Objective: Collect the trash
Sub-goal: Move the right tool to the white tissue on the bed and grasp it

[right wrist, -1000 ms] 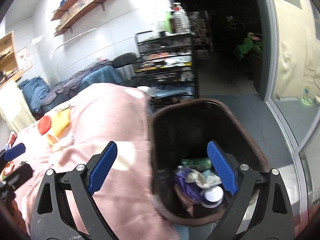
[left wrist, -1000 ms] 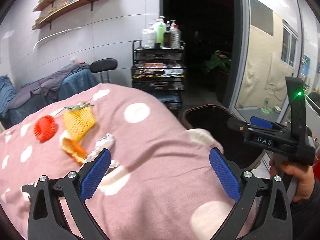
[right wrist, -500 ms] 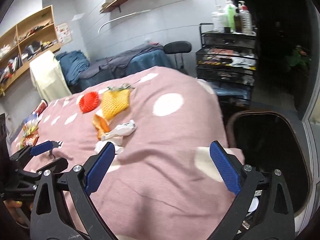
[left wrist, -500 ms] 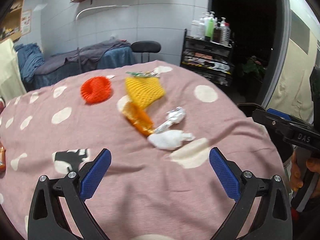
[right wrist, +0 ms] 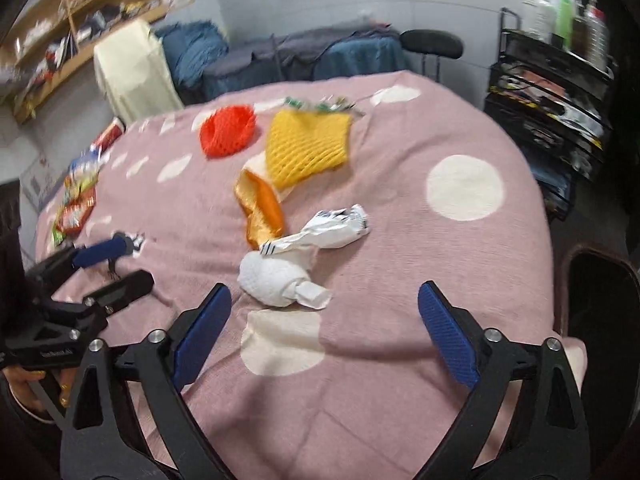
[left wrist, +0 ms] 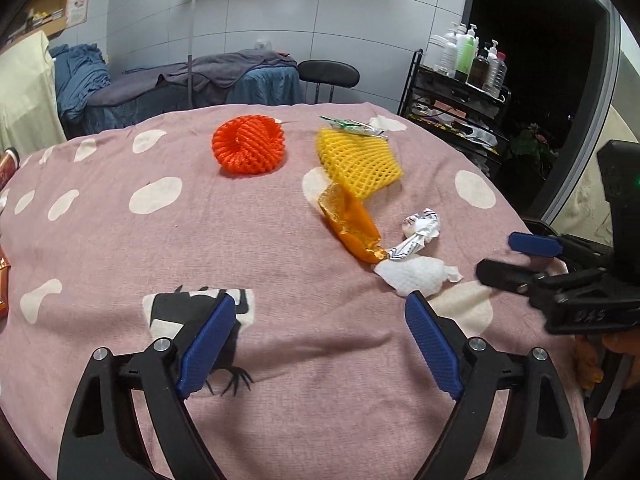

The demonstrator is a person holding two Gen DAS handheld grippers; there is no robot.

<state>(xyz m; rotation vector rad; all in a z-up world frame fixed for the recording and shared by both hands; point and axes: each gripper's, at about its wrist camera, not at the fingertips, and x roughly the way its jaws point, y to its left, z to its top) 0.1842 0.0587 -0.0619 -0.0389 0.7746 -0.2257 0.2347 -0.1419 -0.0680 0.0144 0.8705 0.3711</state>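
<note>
Trash lies on the pink dotted tablecloth (left wrist: 120, 248): a red foam net (left wrist: 248, 146), a yellow foam net (left wrist: 358, 162) with a green wrapper (left wrist: 348, 124) behind it, an orange wrapper (left wrist: 352, 226), a crumpled white wrapper (left wrist: 420, 230) and a white tissue wad (left wrist: 414, 276). My left gripper (left wrist: 318, 300) hovers just short of the tissue, jaws wide but closing, nothing between them. My right gripper (right wrist: 325, 291) faces the tissue wad (right wrist: 276, 276) from the other side, its jaws also closing on nothing. The dark trash bin (right wrist: 600, 280) stands beside the table on the right.
Snack packets (right wrist: 76, 204) lie at the table's far left edge. A black rack with bottles (left wrist: 456, 92), a stool (left wrist: 328, 70) and a covered bed (left wrist: 224, 76) stand behind the table. Each gripper appears at the edge of the other's view.
Both views have swung away from the trash bin to the table top, so the trash now lies straight ahead and closer. The left jaws have narrowed a little.
</note>
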